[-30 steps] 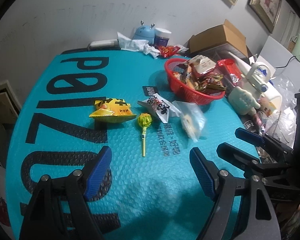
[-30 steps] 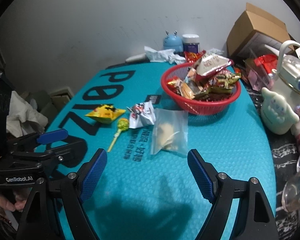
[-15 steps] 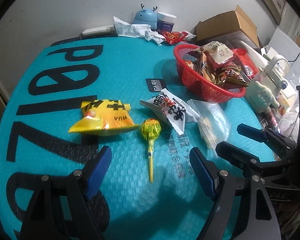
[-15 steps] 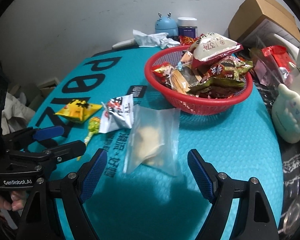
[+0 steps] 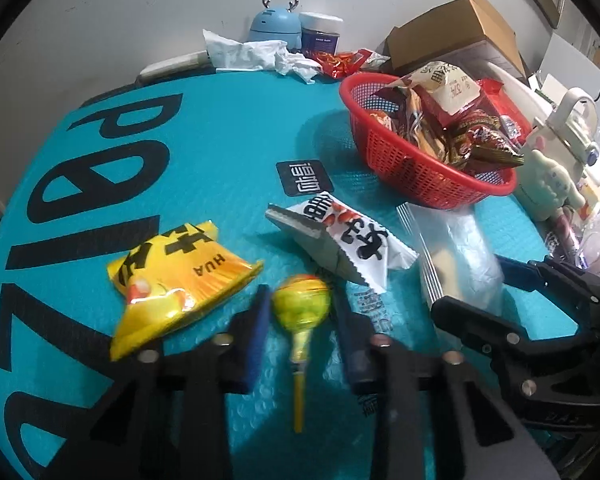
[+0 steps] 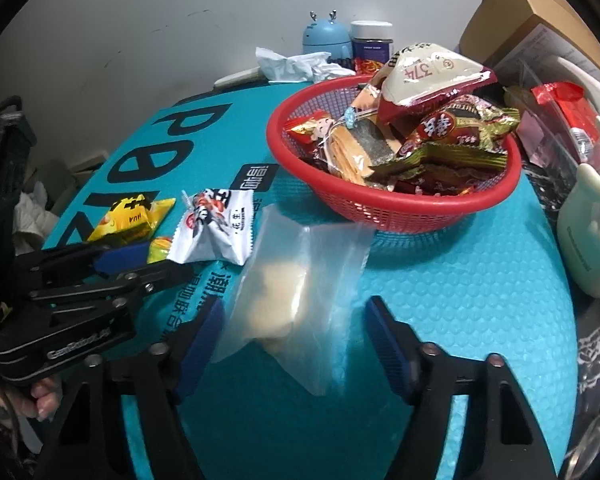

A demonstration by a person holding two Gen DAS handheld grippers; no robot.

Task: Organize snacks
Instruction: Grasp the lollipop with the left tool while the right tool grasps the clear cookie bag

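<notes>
A yellow-green lollipop lies on the teal mat between the fingers of my left gripper, which is partly closed around its head without clearly touching it. A yellow snack pack lies to its left, a white snack pack to its right. A clear bag with a pale snack lies between the open fingers of my right gripper. The red basket full of snacks stands behind it. The left gripper also shows in the right wrist view.
A cream character bottle stands right of the basket. A blue figure, a jar and crumpled tissue sit at the mat's far edge. A cardboard box and clutter fill the right side.
Both grippers moved forward and down to the mat. The left jaws narrowed around the lollipop head. The right jaws narrowed somewhat and now straddle the clear bag.
</notes>
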